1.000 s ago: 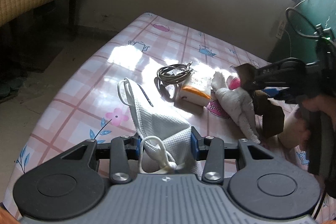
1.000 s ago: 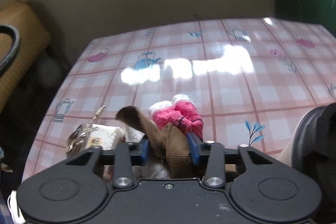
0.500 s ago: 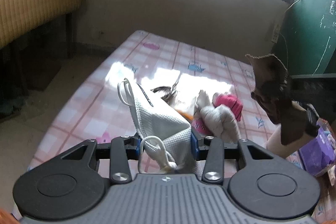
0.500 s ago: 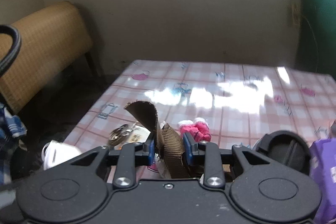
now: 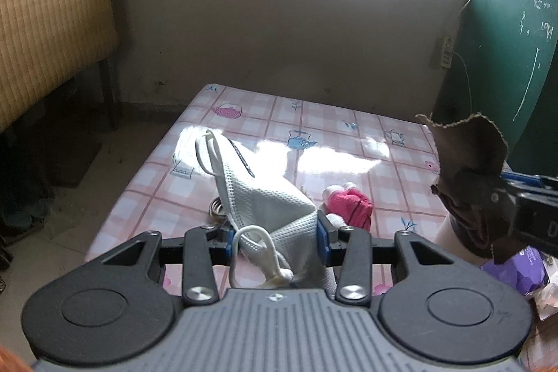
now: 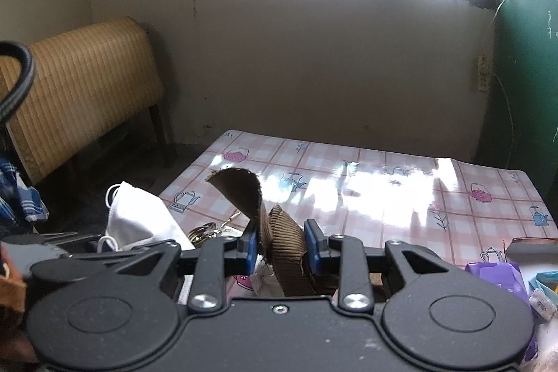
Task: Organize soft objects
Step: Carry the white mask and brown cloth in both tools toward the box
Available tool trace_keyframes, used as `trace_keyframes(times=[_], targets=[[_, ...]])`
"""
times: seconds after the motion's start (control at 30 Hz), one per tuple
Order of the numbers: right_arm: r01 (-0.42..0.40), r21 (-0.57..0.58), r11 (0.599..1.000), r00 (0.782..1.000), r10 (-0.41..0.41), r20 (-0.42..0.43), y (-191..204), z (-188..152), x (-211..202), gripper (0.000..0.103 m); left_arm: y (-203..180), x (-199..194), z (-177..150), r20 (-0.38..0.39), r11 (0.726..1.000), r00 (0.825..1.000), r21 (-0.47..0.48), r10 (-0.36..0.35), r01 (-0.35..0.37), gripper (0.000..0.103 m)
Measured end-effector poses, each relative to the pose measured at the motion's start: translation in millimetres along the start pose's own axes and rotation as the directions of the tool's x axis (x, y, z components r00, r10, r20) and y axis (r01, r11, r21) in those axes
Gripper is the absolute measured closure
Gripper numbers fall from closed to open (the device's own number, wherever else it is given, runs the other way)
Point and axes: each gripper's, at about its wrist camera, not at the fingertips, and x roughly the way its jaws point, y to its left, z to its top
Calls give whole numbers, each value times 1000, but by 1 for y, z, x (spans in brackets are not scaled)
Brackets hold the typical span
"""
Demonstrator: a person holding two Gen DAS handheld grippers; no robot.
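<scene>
My left gripper [image 5: 274, 241] is shut on a white mesh face mask [image 5: 265, 197], held above the table with its ear loops dangling. The mask [image 6: 137, 222] shows again at the left of the right wrist view. My right gripper [image 6: 280, 244] is shut on a brown corduroy cloth [image 6: 275, 232], one end curling up. That cloth [image 5: 467, 169] hangs at the right of the left wrist view. Below on the pink checked tablecloth [image 5: 314, 135] lies a pink and white sock bundle [image 5: 348, 203].
A metal key ring [image 6: 205, 232] lies on the table under the grippers. A purple packet [image 6: 498, 278] and other small items sit at the table's right. A woven bench [image 6: 87, 86] stands left of the table, a green door [image 5: 516, 40] to the right.
Both grippers have risen from the table with their loads, so the table's items look smaller and lower. The views now take in the wall and window.
</scene>
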Motion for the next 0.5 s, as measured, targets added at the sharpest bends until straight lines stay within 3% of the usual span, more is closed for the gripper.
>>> trace_keyframes(times=[0.5], targets=[[23, 60, 998, 999, -25, 33, -36, -1, -23, 68, -38, 4, 10, -8, 998, 1000, 64, -26, 27, 60]])
